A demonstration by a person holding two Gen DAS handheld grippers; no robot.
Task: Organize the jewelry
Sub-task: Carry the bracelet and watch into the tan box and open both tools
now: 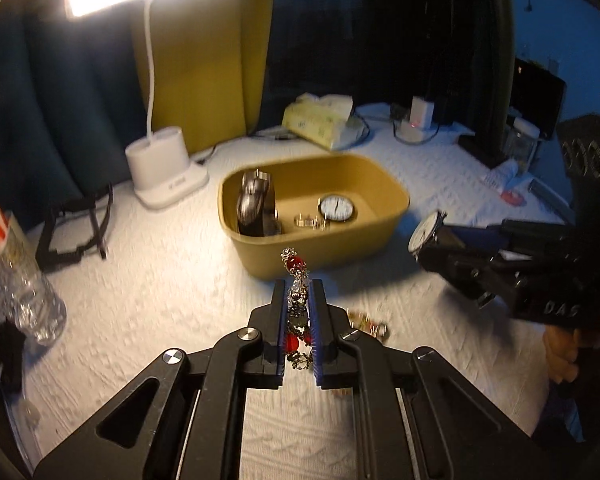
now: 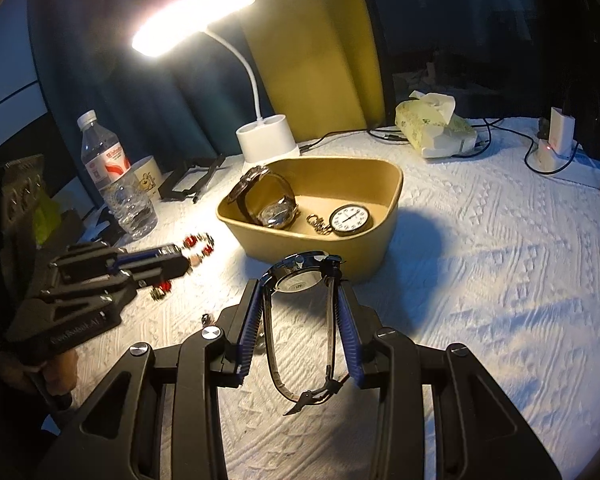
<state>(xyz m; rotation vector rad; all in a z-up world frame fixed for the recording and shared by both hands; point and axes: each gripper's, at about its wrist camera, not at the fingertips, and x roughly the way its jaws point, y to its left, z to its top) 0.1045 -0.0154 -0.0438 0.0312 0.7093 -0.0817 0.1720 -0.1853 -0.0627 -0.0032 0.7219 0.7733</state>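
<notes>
My left gripper (image 1: 299, 285) is shut on a red and gold beaded bracelet (image 1: 296, 266) and holds it above the white cloth, just in front of the tan bin (image 1: 388, 222). My right gripper (image 2: 300, 280) is shut on a black-strap wristwatch (image 2: 300, 278), also just before the bin (image 2: 380, 248). The bin holds a pocket watch (image 2: 350, 220) with chain and two strapped watches (image 2: 266, 200). The right gripper with its watch (image 1: 426, 234) shows at the right of the left wrist view. The left gripper (image 2: 188, 258) shows at the left of the right wrist view.
A lit white desk lamp (image 2: 268, 142) stands behind the bin. A water bottle (image 2: 114, 176) and a mug (image 2: 148, 178) are at the left. A tissue pack (image 2: 436, 128) and a charger (image 2: 556, 140) with cables lie at the back right. More beaded jewelry (image 1: 368, 326) lies on the cloth.
</notes>
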